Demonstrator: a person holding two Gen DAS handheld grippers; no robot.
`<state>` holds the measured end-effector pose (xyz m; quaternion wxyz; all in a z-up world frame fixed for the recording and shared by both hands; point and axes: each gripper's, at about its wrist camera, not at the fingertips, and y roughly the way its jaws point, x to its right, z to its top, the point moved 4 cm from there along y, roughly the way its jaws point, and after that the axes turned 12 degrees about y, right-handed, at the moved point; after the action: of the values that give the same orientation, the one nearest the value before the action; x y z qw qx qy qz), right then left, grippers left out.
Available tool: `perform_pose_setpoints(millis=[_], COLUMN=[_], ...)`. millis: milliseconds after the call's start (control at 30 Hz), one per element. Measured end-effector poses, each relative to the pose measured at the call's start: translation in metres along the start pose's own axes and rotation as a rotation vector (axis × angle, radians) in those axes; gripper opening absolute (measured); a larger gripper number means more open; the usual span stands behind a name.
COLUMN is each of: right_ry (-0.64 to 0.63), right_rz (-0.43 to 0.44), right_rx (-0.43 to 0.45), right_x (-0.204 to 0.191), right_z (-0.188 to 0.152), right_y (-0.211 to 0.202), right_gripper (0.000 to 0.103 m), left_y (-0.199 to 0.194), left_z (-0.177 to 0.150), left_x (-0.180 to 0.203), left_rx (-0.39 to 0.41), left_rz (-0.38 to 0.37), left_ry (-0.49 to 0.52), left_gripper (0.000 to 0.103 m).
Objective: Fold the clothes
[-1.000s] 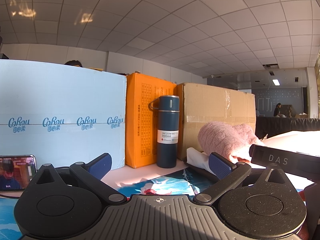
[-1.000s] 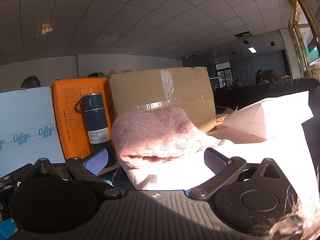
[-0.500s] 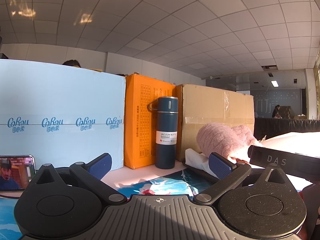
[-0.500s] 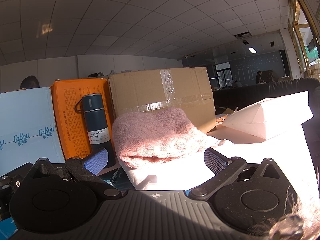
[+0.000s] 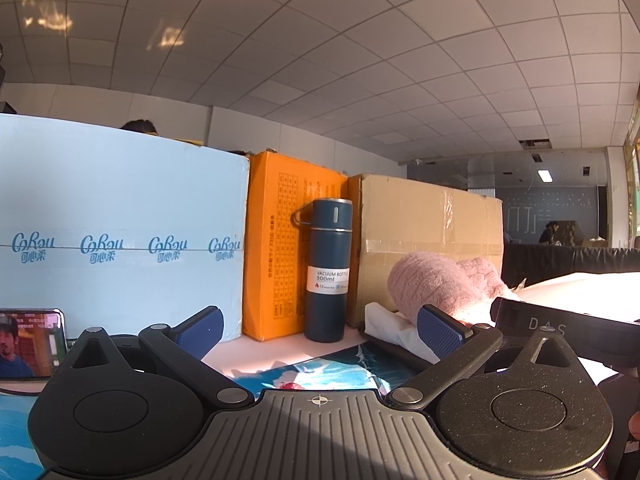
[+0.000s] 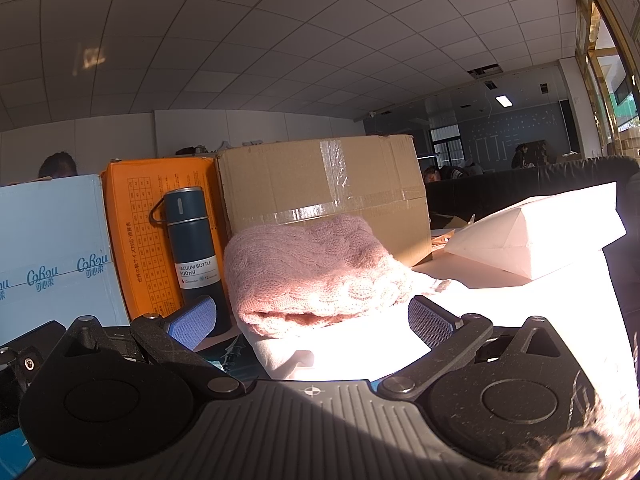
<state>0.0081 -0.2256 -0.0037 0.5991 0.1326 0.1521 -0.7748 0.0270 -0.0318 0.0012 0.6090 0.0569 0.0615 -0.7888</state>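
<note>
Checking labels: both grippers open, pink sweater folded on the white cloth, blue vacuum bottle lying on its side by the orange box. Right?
One thing is off: the vacuum bottle stands upright against the orange box, as the left wrist view shows. The left gripper and right gripper are open, and the pink sweater lies folded on the white cloth.

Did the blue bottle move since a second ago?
No. The blue bottle stands in the same spot against the orange box, beside the pink sweater, in the right wrist view. Its tiny shift in the left view looks like camera sway.
</note>
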Motion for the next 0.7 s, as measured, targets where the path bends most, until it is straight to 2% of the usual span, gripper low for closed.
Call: perform_pose_setpoints(millis=[600, 700], right_ry=[0.006, 0.007], right_rz=[-0.002, -0.001], right_rx=[0.0, 0.0], right_x=[0.0005, 0.0011], right_z=[0.0003, 0.0003], right_y=[0.0004, 0.0005], right_gripper=[0.103, 0.103], left_y=[-0.0019, -0.0025], left_z=[0.0003, 0.0007], left_x=[-0.0054, -0.0062], left_rx=[0.023, 0.031], left_rz=[-0.03, -0.011], left_ry=[-0.034, -0.03], left_gripper=[0.103, 0.103])
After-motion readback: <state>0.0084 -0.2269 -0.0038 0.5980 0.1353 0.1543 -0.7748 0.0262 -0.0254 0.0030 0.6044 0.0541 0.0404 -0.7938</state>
